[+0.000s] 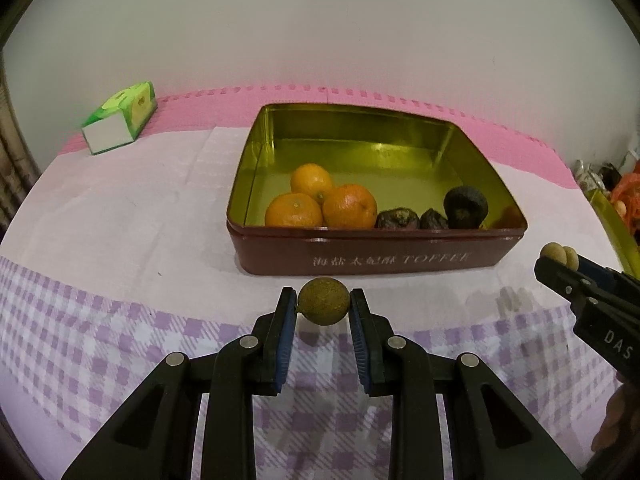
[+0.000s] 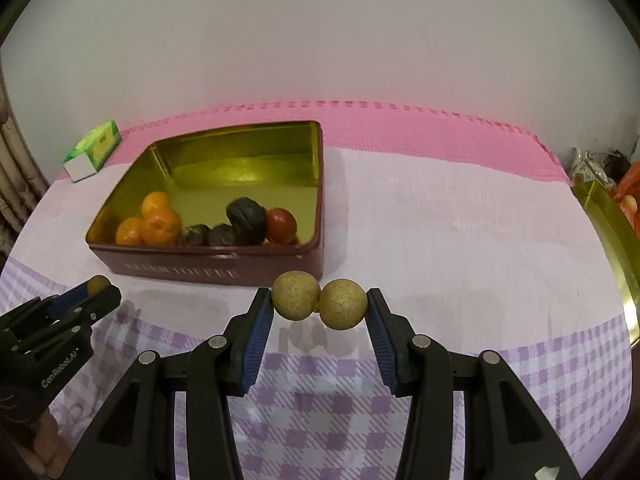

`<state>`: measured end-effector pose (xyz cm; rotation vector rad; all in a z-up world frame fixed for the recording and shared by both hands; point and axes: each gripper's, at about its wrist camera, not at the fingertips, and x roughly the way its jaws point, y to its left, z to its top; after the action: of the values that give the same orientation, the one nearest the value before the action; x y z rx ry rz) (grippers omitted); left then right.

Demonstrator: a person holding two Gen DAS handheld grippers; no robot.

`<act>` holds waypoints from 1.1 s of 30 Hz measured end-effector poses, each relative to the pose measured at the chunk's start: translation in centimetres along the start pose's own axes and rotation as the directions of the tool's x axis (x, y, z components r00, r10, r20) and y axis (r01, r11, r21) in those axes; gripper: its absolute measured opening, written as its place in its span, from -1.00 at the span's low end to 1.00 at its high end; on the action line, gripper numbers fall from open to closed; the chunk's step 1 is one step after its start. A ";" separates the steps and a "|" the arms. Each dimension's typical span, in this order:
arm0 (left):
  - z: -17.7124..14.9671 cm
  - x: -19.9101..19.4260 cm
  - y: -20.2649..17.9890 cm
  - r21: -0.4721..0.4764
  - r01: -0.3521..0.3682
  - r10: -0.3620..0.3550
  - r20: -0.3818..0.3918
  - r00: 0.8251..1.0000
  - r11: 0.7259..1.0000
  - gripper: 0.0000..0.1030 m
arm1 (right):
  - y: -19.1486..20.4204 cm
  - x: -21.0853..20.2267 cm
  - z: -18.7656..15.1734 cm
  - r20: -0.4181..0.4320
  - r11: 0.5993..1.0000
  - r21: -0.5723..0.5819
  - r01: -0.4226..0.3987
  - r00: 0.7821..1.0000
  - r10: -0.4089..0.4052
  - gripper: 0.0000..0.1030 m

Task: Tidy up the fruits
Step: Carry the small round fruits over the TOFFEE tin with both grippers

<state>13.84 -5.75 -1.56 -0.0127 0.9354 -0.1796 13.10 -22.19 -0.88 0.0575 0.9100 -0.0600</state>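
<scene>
Tan, rough-skinned round fruit (image 1: 324, 301) sits pinched in the left gripper (image 1: 324, 300), near the maroon toffee tin (image 1: 372, 258) with oranges (image 1: 320, 202). Right gripper (image 2: 319, 305) clamps two joined tan fruits (image 2: 319, 305) above the checked worktop (image 2: 480, 240).

Count of the things on the surface

There is one tin box (image 1: 376, 258), dark red outside and gold inside. In it I count three oranges (image 1: 294, 210), three dark wrinkled fruits (image 1: 466, 206) and one red fruit (image 2: 282, 221), which only the right wrist view shows well. Outside the box there are three small brown round fruits: one single (image 1: 324, 301) and a pair (image 2: 319, 301) that are joined together. One green carton (image 1: 120, 118) lies at the far left. There are two grippers, the left gripper (image 1: 324, 304) and the right gripper (image 2: 320, 304).
</scene>
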 end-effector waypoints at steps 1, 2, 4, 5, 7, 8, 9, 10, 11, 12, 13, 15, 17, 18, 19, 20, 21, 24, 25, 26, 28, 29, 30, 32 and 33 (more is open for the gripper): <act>0.2 -0.2 0.1 -0.002 0.001 -0.001 0.005 1.000 1.000 -0.46 | 0.0 -0.1 0.2 0.004 1.000 -0.002 -0.003 1.000 0.003 -0.15; 0.4 -0.3 0.2 -0.005 0.003 -0.003 0.011 1.000 1.000 -0.46 | 0.1 -0.3 0.4 0.010 1.000 -0.006 -0.005 1.000 0.005 -0.15; 0.7 -0.6 0.2 -0.010 0.008 -0.008 0.018 1.000 1.000 -0.46 | 0.3 -0.5 0.9 0.017 1.000 -0.011 -0.011 1.000 0.011 -0.15; 0.9 -0.6 0.2 -0.014 0.009 -0.009 0.020 1.000 1.000 -0.46 | 0.4 -0.6 1.0 0.020 1.000 -0.012 -0.013 1.000 0.013 -0.15; 1.5 -0.6 0.2 -0.019 0.017 -0.017 0.022 1.000 1.000 -0.46 | 0.6 -0.6 1.4 0.026 1.000 -0.018 -0.017 1.000 0.017 -0.15; 1.7 -0.6 0.2 -0.020 0.017 -0.016 0.023 1.000 1.000 -0.46 | 0.8 -0.6 1.6 0.027 1.000 -0.021 -0.020 0.999 0.020 -0.15; 1.9 -0.6 0.2 -0.018 0.016 -0.016 0.025 1.000 1.000 -0.46 | 0.9 -0.6 1.8 0.029 0.999 -0.026 -0.022 0.999 0.023 -0.15; 2.2 -0.7 0.2 -0.016 0.017 -0.016 0.030 0.999 1.000 -0.46 | 1.0 -0.6 2.0 0.032 0.999 -0.031 -0.022 0.999 0.023 -0.15; 2.3 -0.7 0.3 -0.016 0.017 -0.016 0.033 0.999 1.000 -0.46 | 1.2 -0.6 2.1 0.035 0.999 -0.037 -0.023 0.999 0.025 -0.15; 2.6 -0.8 0.3 -0.018 0.017 -0.016 0.037 0.999 1.000 -0.46 | 1.3 -0.6 2.3 0.037 0.999 -0.039 -0.027 0.999 0.028 -0.15; 2.9 -0.8 0.4 -0.021 0.018 -0.017 0.038 0.999 1.000 -0.46 | 1.3 -0.6 2.5 0.041 0.999 -0.041 -0.031 0.999 0.033 -0.15; 3.4 -0.9 0.6 -0.029 0.021 -0.019 0.043 0.999 0.999 -0.46 | 1.4 -0.6 2.8 0.045 0.998 -0.048 -0.033 0.998 0.035 -0.15; 3.9 -0.8 0.6 -0.032 0.021 -0.020 0.044 0.999 0.999 -0.46 | 1.6 -0.6 3.1 0.047 0.998 -0.051 -0.037 0.998 0.040 -0.15; 4.1 -0.8 0.7 -0.033 0.020 -0.019 0.045 0.999 0.999 -0.46 | 1.6 -0.5 3.3 0.048 0.998 -0.055 -0.038 0.998 0.041 -0.15; 4.4 -0.7 0.8 -0.034 0.017 -0.016 0.048 0.999 0.999 -0.46 | 1.7 -0.5 3.4 0.047 0.997 -0.059 -0.039 0.998 0.042 -0.15; 4.7 -0.6 0.9 -0.038 0.018 -0.016 0.049 0.999 0.999 -0.46 | 1.8 -0.4 3.5 0.047 0.997 -0.064 -0.044 0.998 0.047 -0.15; 5.0 -0.5 1.1 -0.042 0.020 -0.018 0.048 0.999 0.999 -0.46 | 1.9 -0.4 3.7 0.048 0.997 -0.069 -0.046 0.998 0.049 -0.15; 5.9 -0.2 1.5 -0.058 0.021 -0.018 0.049 0.999 0.998 -0.46 | 2.2 -0.1 4.0 0.050 0.995 -0.088 -0.053 0.997 0.057 -0.15; 6.1 -0.1 1.6 -0.058 0.022 -0.019 0.049 0.999 0.998 -0.46 | 2.3 0.0 4.1 0.048 0.994 -0.092 -0.058 0.997 0.062 -0.15; 6.3 0.0 1.6 -0.057 0.021 -0.018 0.048 0.999 0.998 -0.46 | 2.4 0.1 4.3 0.047 0.993 -0.097 -0.061 0.997 0.066 -0.15; 6.6 0.3 1.7 -0.050 0.021 -0.019 0.047 0.999 0.999 -0.46 | 2.5 0.5 4.6 0.045 0.993 -0.101 -0.065 0.997 0.070 -0.15; 6.7 0.5 1.6 -0.046 0.020 -0.018 0.044 0.999 0.999 -0.46 | 2.6 0.7 4.8 0.042 0.992 -0.104 -0.068 0.996 0.073 -0.15; 6.9 0.8 1.5 -0.041 0.017 -0.016 0.039 0.999 0.999 -0.46 | 2.6 0.8 4.9 0.040 0.992 -0.106 -0.070 0.996 0.075 -0.15; 7.0 1.3 1.3 -0.034 0.018 -0.017 0.027 0.999 0.999 -0.46 | 2.8 1.4 5.2 0.031 0.991 -0.111 -0.074 0.996 0.078 -0.15; 7.1 1.7 1.2 -0.029 0.015 -0.014 0.019 1.000 0.999 -0.46 | 2.8 1.6 5.2 0.026 0.991 -0.110 -0.076 0.997 0.079 -0.15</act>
<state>20.63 -5.30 1.20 -0.0478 0.9195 -0.1791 18.39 -19.85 1.08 -0.0096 0.8788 0.0612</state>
